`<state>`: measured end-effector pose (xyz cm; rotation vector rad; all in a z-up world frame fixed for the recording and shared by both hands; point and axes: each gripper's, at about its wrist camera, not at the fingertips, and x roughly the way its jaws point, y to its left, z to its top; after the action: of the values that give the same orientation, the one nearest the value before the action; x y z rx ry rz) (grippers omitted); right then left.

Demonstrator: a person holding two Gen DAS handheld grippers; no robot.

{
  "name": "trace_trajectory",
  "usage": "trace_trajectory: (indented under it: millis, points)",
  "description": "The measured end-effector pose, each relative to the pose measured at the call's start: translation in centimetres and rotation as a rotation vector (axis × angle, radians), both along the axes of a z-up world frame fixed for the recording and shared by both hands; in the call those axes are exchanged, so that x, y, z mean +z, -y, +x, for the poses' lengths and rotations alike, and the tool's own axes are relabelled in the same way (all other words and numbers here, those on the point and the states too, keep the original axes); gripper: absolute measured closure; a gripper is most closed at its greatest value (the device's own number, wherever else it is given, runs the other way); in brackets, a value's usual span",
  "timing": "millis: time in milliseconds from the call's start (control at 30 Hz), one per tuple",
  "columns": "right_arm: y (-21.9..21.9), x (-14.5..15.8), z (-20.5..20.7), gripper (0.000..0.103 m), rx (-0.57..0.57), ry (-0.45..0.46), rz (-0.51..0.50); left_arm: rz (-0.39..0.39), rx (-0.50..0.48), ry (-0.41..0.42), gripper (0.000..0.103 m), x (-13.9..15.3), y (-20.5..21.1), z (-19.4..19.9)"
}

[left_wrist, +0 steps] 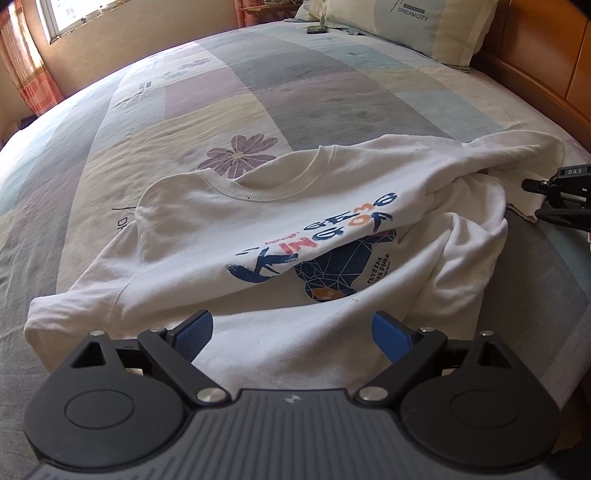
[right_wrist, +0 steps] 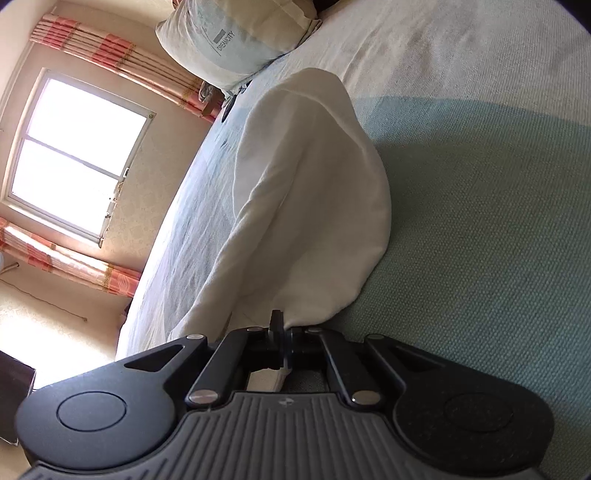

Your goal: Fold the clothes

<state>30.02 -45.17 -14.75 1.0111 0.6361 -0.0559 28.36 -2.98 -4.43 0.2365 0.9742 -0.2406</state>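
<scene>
A white sweatshirt (left_wrist: 280,236) with a blue and orange print lies rumpled on the bed, collar toward the far side. My left gripper (left_wrist: 291,332) hovers open over its near hem, blue pads wide apart, nothing between them. At the right edge of the left wrist view my right gripper (left_wrist: 535,197) meets the end of the sweatshirt's sleeve (left_wrist: 524,162). In the right wrist view that gripper (right_wrist: 282,332) is shut on the white sleeve (right_wrist: 310,192), whose cloth runs away from the closed fingers across the sheet.
The bed sheet (left_wrist: 258,96) has pastel patches and a purple flower. A pillow (left_wrist: 424,26) lies at the head, beside a wooden headboard (left_wrist: 546,66). A small dark object (left_wrist: 316,28) rests near the pillow. Window (right_wrist: 77,155) and striped curtains stand beyond the bed's far side.
</scene>
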Motion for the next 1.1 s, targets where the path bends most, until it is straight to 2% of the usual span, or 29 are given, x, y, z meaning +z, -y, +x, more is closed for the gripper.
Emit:
trace_trajectory:
  millis: [233, 333, 467, 600, 700, 967, 1100]
  points:
    - [5.1, 3.0, -1.6, 0.099, -0.042, -0.078, -0.169, 0.008, -0.025, 0.011, 0.01, 0.3, 2.1, 0.5]
    - [8.0, 4.3, -2.2, 0.099, -0.014, -0.139, -0.272, 0.014, -0.042, 0.018, 0.01, 0.5, 3.3, 0.5]
    - [9.3, 6.2, -3.5, 0.099, 0.073, -0.238, -0.458, 0.025, -0.052, 0.025, 0.01, 0.9, 4.5, 0.7]
    - [11.5, 7.7, -4.0, 0.099, 0.156, -0.32, -0.7, 0.03, -0.048, 0.027, 0.01, 0.9, 5.4, 1.0]
    - [12.7, 8.2, -2.8, 0.099, 0.183, -0.366, -0.804, 0.043, -0.06, 0.031, 0.01, 1.0, 6.3, 0.9]
    - [14.4, 11.2, -4.3, 0.099, 0.269, -0.405, -0.949, 0.045, -0.028, 0.036, 0.01, 1.1, 6.2, 1.1]
    - [17.7, 10.2, -3.1, 0.099, 0.228, -0.45, -0.85, 0.038, -0.035, 0.033, 0.01, 0.9, 6.7, 1.3]
